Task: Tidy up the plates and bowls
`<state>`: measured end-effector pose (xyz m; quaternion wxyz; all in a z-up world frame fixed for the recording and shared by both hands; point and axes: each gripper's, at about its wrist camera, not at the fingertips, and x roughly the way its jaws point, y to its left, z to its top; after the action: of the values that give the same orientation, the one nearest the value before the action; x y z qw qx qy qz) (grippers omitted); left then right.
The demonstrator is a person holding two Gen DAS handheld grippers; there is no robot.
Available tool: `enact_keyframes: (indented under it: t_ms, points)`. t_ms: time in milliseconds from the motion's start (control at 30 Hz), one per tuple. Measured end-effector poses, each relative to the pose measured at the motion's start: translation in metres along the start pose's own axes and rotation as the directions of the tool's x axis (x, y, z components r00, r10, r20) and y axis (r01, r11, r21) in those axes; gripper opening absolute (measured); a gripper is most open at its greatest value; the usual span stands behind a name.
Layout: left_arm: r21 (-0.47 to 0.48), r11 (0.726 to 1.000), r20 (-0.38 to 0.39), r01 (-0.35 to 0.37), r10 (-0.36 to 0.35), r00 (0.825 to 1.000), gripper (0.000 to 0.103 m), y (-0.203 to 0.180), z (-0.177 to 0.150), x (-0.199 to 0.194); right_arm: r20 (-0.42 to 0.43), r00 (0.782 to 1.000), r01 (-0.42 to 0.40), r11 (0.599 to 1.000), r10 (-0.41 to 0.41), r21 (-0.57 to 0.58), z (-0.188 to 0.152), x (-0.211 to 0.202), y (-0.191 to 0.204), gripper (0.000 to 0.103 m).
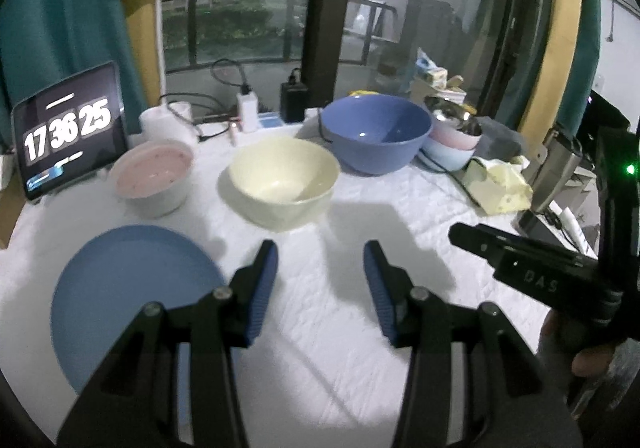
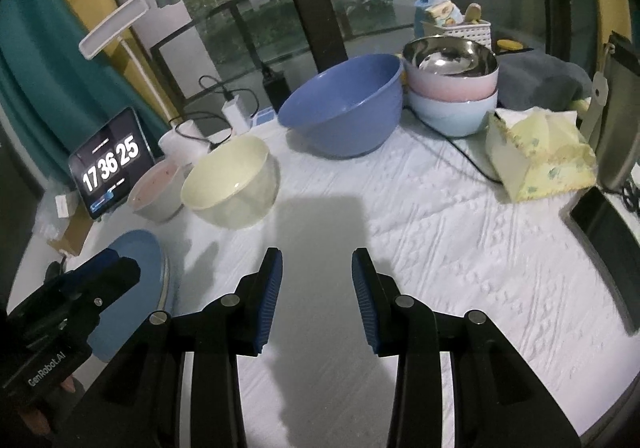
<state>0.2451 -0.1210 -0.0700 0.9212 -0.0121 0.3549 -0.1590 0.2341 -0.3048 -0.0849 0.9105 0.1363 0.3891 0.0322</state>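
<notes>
**Both tools empty above the white surface**

The left tool [image 1: 320, 280] is held with its jaws apart and nothing between them, over bare white cloth of the surface [image 1: 360, 328]. The right tool [image 2: 317, 288] is likewise held parted and empty, above its own shadow on the cloth.

A blue plate [image 1: 132, 296] is seen lying flat at the near left, partly hidden behind the left tool's finger. Behind it a pink-lined bowl [image 1: 154, 177] is set upright, and just beside that a cream bowl [image 1: 284, 181]. Further back a large blue bowl [image 1: 376, 131] is placed, apart from the cream one. To its right a stack is formed: a steel bowl [image 2: 450, 53] is nested in a pink bowl [image 2: 456, 85], which is seated in a pale blue bowl [image 2: 454, 113].

A tablet [image 1: 68, 131] showing a clock is propped at the far left, and a yellow tissue pack [image 2: 540, 153] is lying at the right
</notes>
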Motion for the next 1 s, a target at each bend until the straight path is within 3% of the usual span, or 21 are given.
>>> enact_keyframes:
  t_ms: [467,1000]
  points:
    - [0.041,0.998,0.026,0.056,-0.058,0.998,0.046,-0.025,0.035,0.039,0.024,1.0,0.014,1.0,-0.014,-0.008,0.038,0.018,-0.022,0.038]
    - [0.01,0.997,0.062,0.08,-0.081,0.995,0.046,-0.02,0.062,0.079,0.043,0.997,0.07,0.997,-0.071,0.014,0.083,0.06,-0.042,0.038]
